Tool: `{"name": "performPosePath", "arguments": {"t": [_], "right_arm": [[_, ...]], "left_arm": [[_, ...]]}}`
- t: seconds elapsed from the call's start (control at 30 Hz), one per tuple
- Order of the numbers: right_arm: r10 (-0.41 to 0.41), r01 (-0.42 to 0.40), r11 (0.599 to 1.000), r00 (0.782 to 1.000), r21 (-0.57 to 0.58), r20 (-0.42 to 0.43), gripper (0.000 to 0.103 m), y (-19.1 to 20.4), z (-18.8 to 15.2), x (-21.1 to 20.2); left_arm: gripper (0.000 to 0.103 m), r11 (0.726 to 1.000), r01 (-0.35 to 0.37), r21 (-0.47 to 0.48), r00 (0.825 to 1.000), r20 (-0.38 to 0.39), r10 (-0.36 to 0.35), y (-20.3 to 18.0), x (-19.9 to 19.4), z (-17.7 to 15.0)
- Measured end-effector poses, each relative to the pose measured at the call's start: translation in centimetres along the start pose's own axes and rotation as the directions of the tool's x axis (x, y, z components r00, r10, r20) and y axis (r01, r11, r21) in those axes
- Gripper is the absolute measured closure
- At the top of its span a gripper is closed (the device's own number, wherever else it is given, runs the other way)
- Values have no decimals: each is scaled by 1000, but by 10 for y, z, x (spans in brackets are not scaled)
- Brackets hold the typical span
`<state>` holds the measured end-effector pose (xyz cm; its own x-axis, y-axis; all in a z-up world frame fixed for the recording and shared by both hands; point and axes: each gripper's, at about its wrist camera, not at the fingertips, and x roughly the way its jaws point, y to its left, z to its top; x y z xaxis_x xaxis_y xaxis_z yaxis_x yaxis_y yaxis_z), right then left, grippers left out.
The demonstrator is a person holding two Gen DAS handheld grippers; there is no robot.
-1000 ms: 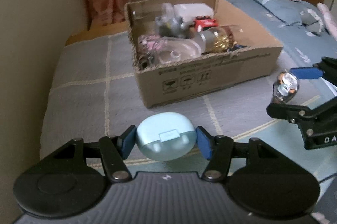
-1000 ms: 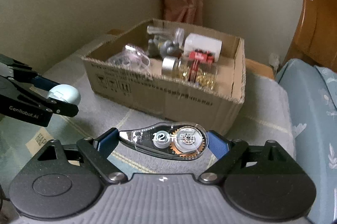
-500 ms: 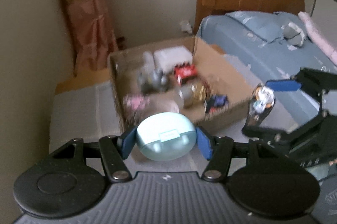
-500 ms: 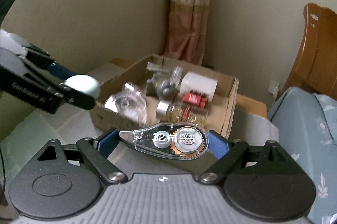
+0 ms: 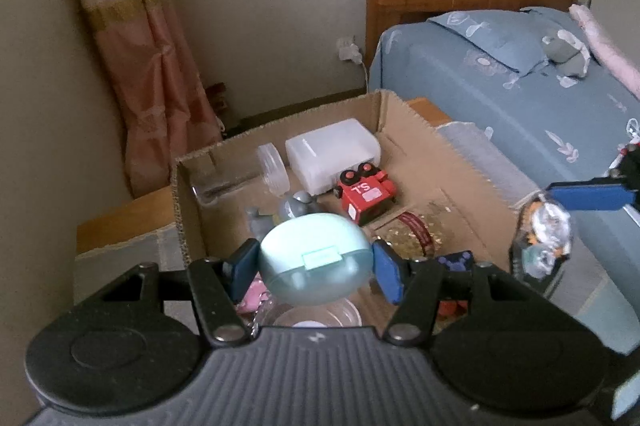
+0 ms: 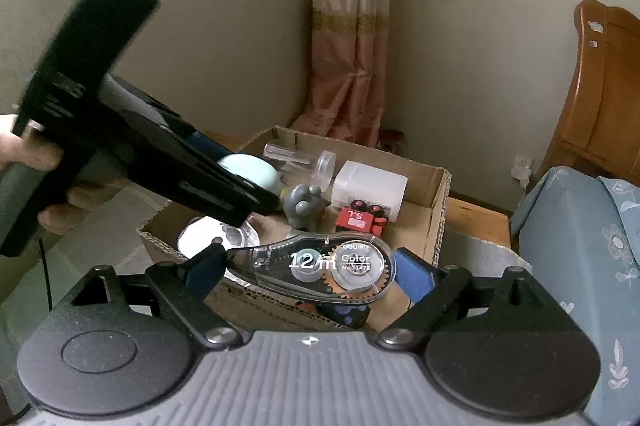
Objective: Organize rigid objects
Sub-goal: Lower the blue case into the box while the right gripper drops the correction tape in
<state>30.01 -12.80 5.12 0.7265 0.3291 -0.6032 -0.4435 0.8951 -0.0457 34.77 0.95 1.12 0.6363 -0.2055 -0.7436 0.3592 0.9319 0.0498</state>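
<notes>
Earbud case: pale mint earbud case point(image 5: 314, 262), clamped between the blue pads of the left hand-held gripper point(image 5: 314, 268), held in the air over the near left part of the cardboard box point(image 5: 472, 181).
Correction tape: clear correction tape dispenser point(image 6: 320, 268) marked "12 m", pinched lengthwise by the right hand-held gripper point(image 6: 312, 272), raised above the box's near wall.
Relation of the two: in the left wrist view the right hand-held gripper and its tape sit at the right edge, beside the box's right wall.
Box contents: white plastic case point(image 5: 332, 153), red toy car point(image 5: 366, 195), grey figurine point(image 6: 304, 205), clear containers, a jar with gold bits.
Surroundings: table point(image 5: 120, 258) under the box; blue bed point(image 5: 520, 97) with wooden headboard to the right; pink curtain point(image 6: 352, 25) behind.
</notes>
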Motion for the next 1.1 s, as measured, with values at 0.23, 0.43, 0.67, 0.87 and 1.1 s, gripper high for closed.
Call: {"name": "performPosePath", "arguments": {"t": [0.23, 0.43, 0.67, 0.87, 1.1], "right_arm": [[-10, 10, 1000, 1000, 4, -10, 10, -2, 4, 8], [-8, 8, 1000, 1000, 1, -16, 10, 0, 5, 10], [-11, 10, 1000, 1000, -9, -22, 10, 6, 7, 10], [-25, 24, 1000, 999, -20, -37, 10, 8, 9, 12], [-46, 46, 999, 996, -1, -80, 10, -5, 19, 30]], "left_arm": [[13, 999, 5, -35, 1000, -5, -5, 6, 14, -1], [4, 999, -10, -49, 998, 66, 13, 13, -7, 0], [2, 994, -42, -101, 993, 105, 53, 27, -27, -2], [2, 986, -39, -160, 994, 99, 55, 36, -41, -13], [2, 992, -76, -103, 989, 122, 89, 27, -65, -34]]}}
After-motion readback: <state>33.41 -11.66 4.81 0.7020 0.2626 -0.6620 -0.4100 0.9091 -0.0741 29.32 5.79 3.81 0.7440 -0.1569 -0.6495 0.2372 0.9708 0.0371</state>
